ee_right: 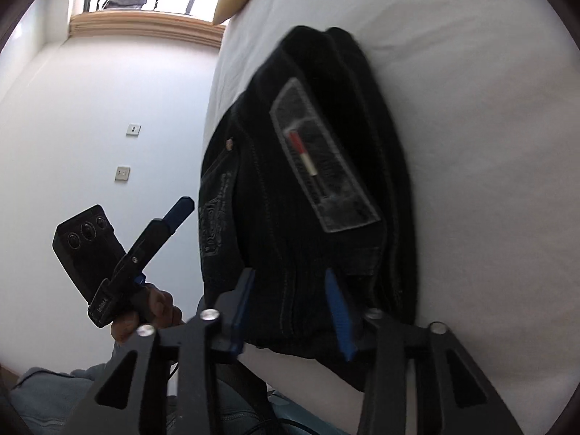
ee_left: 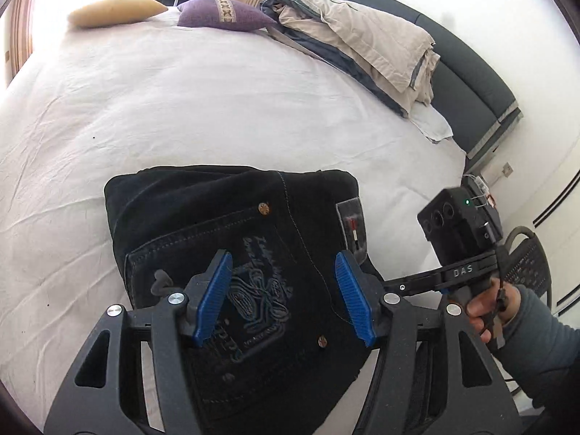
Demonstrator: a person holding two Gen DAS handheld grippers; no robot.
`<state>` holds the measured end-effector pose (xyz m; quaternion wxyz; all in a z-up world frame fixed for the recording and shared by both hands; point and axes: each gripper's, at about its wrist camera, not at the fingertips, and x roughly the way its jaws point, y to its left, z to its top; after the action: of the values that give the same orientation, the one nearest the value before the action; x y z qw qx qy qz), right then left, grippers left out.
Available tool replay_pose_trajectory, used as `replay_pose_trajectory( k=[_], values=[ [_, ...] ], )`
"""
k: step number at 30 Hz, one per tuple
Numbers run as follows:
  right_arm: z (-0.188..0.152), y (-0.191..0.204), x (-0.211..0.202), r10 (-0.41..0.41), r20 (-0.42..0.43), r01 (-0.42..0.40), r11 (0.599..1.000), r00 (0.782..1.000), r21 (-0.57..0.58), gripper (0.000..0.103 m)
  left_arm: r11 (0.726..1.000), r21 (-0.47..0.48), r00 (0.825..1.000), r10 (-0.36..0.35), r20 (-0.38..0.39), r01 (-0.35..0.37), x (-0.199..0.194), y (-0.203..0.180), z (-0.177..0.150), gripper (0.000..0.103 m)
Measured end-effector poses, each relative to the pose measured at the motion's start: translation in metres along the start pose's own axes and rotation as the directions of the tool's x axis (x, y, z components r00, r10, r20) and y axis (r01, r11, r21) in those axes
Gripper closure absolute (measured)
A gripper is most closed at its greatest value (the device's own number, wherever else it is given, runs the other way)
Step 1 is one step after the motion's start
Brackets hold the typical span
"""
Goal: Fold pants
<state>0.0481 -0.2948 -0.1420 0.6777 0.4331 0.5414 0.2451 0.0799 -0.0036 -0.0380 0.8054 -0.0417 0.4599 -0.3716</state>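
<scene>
Dark navy jeans lie folded into a compact block on the white bed, back pocket embroidery and a grey waist patch facing up. My left gripper is open above the pocket, its blue pads apart and holding nothing. In the right wrist view the same jeans lie at the bed's edge, patch up. My right gripper is open, its pads either side of the near end of the fold. The left gripper shows there too, off the bed. The right gripper body shows in the left view.
A heap of beige and grey bedding lies at the far right against a dark headboard. A purple cushion and a yellow cushion lie at the far end. A white wall with switches stands beside the bed.
</scene>
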Motion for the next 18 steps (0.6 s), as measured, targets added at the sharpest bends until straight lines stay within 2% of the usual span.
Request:
replay_pose_trajectory(
  k=[1,2,3,4,6,9,10,12,14,15,16,18],
  values=[
    [0.0,-0.008,-0.004,0.006,0.009,-0.006,0.999,1.0,0.041,0.098,1.0,-0.019,1.0,0.001,-0.014,-0.001,0.005,0.01,0.004,0.045],
    [-0.001,-0.01,-0.008,0.0,0.014,0.0,0.999,1.0,0.05,0.097,0.999,-0.038,1.0,0.012,-0.019,-0.012,0.012,0.018,0.007,0.045],
    [0.0,-0.003,-0.013,-0.015,0.022,0.015,1.0,1.0,0.017,0.091,0.999,-0.053,1.0,-0.001,-0.012,0.0,0.011,0.025,0.008,0.045],
    [0.002,0.006,-0.018,-0.021,0.037,0.022,1.0,0.999,-0.019,0.074,0.998,-0.064,1.0,-0.027,0.001,0.027,0.01,0.031,0.007,0.045],
    [0.014,0.026,-0.027,0.033,0.082,-0.027,0.997,0.996,-0.066,0.051,0.997,-0.067,0.999,-0.046,0.028,0.048,0.004,0.041,0.006,0.045],
    [0.047,0.046,-0.026,0.165,0.128,-0.15,0.982,0.978,-0.114,0.049,0.993,-0.092,0.996,-0.069,0.056,0.074,-0.001,0.056,0.008,0.045],
    [0.059,0.052,-0.019,0.19,0.128,-0.174,0.977,0.973,-0.126,0.049,0.992,-0.094,0.995,-0.073,0.066,0.079,-0.003,0.061,0.011,0.045],
    [0.08,0.055,0.003,0.189,0.123,-0.177,0.979,0.974,-0.106,0.048,0.994,-0.089,0.996,-0.058,0.071,0.064,-0.003,0.066,0.017,0.045],
    [0.098,0.04,0.024,0.133,0.117,-0.13,0.991,0.984,-0.031,0.051,0.991,-0.116,0.997,-0.062,0.046,0.067,0.006,0.078,0.022,0.045],
    [0.102,0.029,0.029,0.125,0.116,-0.125,0.992,0.985,-0.005,0.065,0.987,-0.14,0.997,-0.068,0.034,0.072,0.014,0.086,0.024,0.045],
    [0.106,0.019,0.028,0.12,0.127,-0.123,0.992,0.985,0.017,0.083,0.983,-0.161,0.996,-0.08,0.03,0.083,0.02,0.094,0.024,0.045],
    [0.105,0.005,0.017,0.127,0.171,-0.14,0.988,0.977,0.071,0.087,0.978,-0.179,0.994,-0.103,0.043,0.109,0.024,0.103,0.027,0.045]
  ],
)
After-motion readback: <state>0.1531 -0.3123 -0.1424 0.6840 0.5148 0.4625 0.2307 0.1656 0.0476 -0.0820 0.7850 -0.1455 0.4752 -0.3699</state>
